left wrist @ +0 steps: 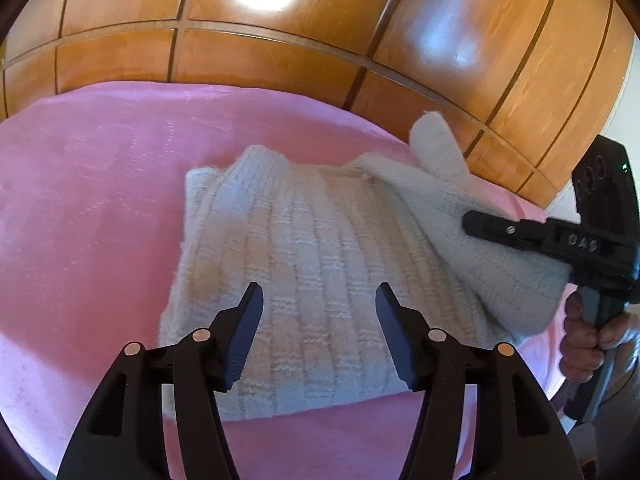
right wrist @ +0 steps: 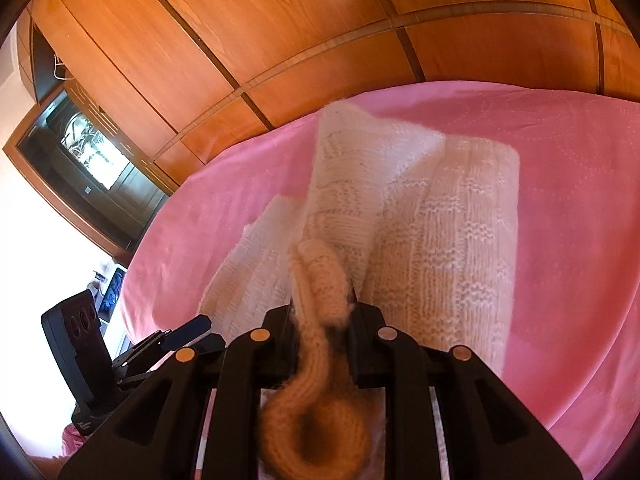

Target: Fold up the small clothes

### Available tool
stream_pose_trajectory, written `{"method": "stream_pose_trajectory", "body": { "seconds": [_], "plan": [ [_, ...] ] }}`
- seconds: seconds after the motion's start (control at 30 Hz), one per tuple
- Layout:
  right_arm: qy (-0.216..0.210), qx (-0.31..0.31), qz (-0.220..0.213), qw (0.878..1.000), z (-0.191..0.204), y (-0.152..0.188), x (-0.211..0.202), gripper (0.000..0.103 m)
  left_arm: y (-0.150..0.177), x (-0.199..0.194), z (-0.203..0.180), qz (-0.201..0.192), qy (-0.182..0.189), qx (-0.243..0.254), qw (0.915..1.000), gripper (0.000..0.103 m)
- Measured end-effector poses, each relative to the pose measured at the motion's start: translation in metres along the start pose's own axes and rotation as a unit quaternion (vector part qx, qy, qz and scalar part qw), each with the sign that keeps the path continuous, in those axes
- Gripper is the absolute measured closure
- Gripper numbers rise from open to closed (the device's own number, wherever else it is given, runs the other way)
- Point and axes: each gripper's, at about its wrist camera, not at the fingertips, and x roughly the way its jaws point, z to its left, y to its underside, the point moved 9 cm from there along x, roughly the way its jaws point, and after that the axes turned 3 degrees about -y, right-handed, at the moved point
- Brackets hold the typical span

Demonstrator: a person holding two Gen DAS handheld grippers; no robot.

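Observation:
A small white knitted sweater (left wrist: pixel 320 256) lies on the pink bedspread (left wrist: pixel 88 208). My left gripper (left wrist: pixel 319 300) is open and empty, just above the sweater's near part. My right gripper (left wrist: pixel 472 226) reaches in from the right, shut on the sweater's sleeve and side flap (left wrist: pixel 436 148), which it lifts over the body. In the right wrist view the right gripper (right wrist: pixel 322 308) is shut on the sleeve cuff (right wrist: pixel 320 276), which curls down between the fingers. The sweater body (right wrist: pixel 452 232) lies beyond. The left gripper (right wrist: pixel 188 336) shows at lower left.
A wooden panelled wardrobe (left wrist: pixel 280 52) stands right behind the bed. The bedspread's far edge (right wrist: pixel 240 148) meets it. A dark wood-framed glass door (right wrist: pixel 88 152) is at the left in the right wrist view. Bare pink bedspread lies left of the sweater.

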Motion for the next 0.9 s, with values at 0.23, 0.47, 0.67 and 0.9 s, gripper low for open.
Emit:
{"method": "stream_pose_trajectory", "body": {
  "seconds": [0.23, 0.47, 0.67, 0.9],
  "plan": [
    [0.028, -0.054, -0.01, 0.998, 0.009, 0.011, 0.003, 0.085, -0.026, 0.003, -0.019, 0.032, 0.182, -0.107, 0.9769, 0.036],
    [0.027, -0.102, -0.023, 0.994, 0.016, 0.024, 0.003, 0.078, -0.051, 0.04, -0.047, 0.103, 0.279, -0.156, 0.942, 0.025],
    [-0.008, -0.112, -0.045, 0.993, 0.025, 0.03, -0.006, 0.068, -0.049, 0.077, -0.077, 0.166, 0.257, -0.148, 0.9405, 0.027],
    [-0.017, -0.054, -0.102, 0.993, -0.014, 0.038, -0.078, 0.046, -0.055, 0.08, -0.085, 0.146, 0.209, -0.103, 0.9614, 0.083]
  ]
}}
